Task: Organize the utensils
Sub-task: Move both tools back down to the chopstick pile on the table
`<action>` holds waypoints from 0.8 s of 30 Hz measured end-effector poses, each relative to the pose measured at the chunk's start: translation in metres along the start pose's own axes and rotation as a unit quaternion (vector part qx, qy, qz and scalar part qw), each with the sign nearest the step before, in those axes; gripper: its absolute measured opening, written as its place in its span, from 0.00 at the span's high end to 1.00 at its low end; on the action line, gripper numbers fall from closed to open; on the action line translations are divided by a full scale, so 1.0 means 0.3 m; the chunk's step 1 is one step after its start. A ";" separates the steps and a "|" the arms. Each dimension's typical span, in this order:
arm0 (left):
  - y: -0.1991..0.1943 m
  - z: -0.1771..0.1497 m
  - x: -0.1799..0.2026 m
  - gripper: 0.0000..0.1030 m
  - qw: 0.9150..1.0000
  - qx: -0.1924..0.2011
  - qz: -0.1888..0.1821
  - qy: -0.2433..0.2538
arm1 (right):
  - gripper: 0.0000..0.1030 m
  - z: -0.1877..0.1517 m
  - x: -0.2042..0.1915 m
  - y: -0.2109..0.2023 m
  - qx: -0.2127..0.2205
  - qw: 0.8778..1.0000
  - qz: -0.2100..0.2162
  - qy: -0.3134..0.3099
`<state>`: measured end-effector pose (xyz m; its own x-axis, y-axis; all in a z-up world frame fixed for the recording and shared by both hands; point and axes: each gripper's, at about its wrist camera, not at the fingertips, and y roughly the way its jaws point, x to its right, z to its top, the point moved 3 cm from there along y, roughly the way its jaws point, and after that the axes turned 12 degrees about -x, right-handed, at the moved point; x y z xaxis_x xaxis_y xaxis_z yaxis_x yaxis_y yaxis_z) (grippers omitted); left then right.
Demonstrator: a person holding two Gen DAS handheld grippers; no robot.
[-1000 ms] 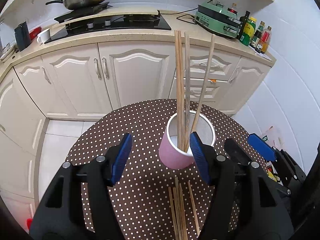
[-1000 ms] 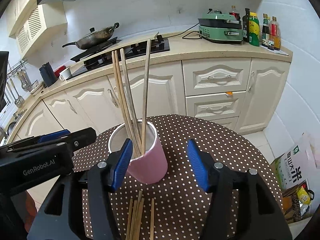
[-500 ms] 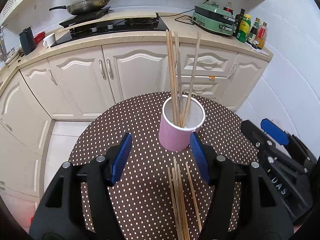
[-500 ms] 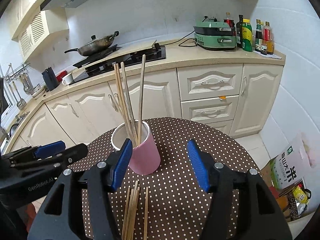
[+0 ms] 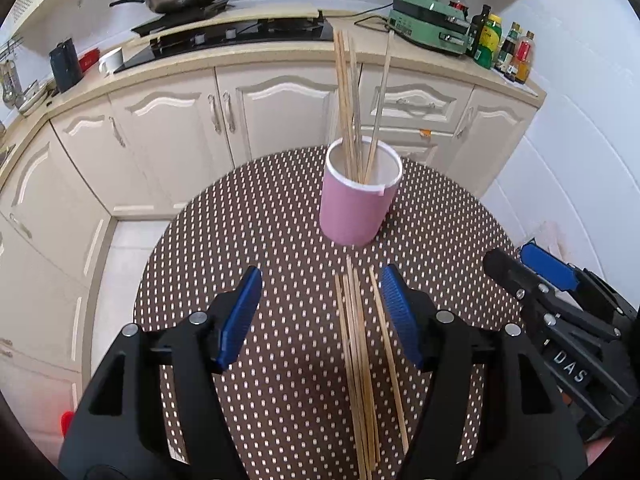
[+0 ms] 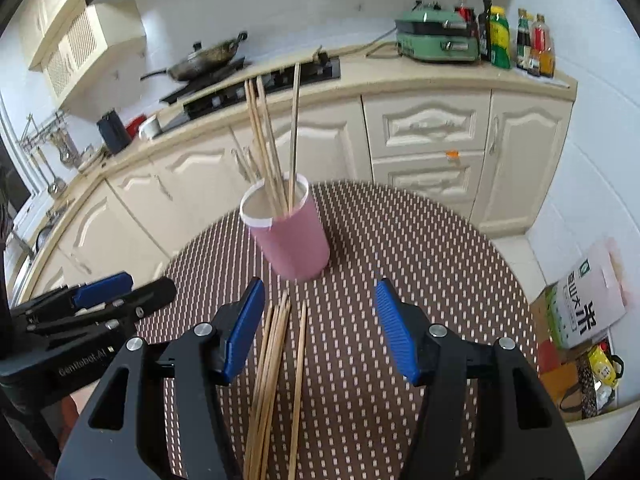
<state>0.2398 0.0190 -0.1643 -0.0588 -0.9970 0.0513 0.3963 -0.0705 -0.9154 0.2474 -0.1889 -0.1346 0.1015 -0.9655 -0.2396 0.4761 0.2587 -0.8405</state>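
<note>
A loose bundle of wooden skewers (image 5: 358, 364) is seen lying flat on the dotted worktop (image 5: 256, 240), running from just short of the pink cup (image 5: 356, 208) toward the near edge, with one stick (image 5: 388, 354) lying slightly apart on the right side of the bundle. The pink cup stands upright toward the far edge of the round worktop and already holds several skewers (image 5: 352, 108) standing on end, leaning against its rim. The task is judged to be partly done: some sticks are stowed, the rest are not yet picked up. The left tool (image 5: 320, 316) is held above the lying bundle with its blue pads apart and nothing between them; most of the bundle appears between its fingers in the left wrist view. The right tool (image 6: 320, 328) is likewise held apart and empty, with the skewers below its left finger. The step in hand is judged to be the approach for the next pickup. A descent onto the sticks is called for, with the pads closed across a thin stick close to the worktop, then a lift and a tilt to upright over the cup mouth.
</note>
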 end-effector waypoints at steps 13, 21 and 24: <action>0.130 -0.181 -0.043 0.40 0.996 -0.088 0.006 -0.016 | 0.47 -0.169 0.028 0.191 -0.135 0.990 -0.020 -0.017; 0.223 -0.250 -0.064 0.36 0.990 -0.137 0.006 -0.020 | 0.46 -0.205 0.007 0.270 -0.182 0.982 -0.032 -0.029; 0.258 -0.266 -0.072 0.36 0.988 -0.154 0.005 -0.024 | 0.47 -0.223 -0.012 0.298 -0.193 0.980 -0.034 -0.032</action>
<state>0.1984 0.0377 -0.2681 -0.0093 -0.9985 0.0544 0.0988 -0.0550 -0.9936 0.2313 -0.1604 -0.2415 0.1410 -0.9776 -0.1561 0.1200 0.1734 -0.9775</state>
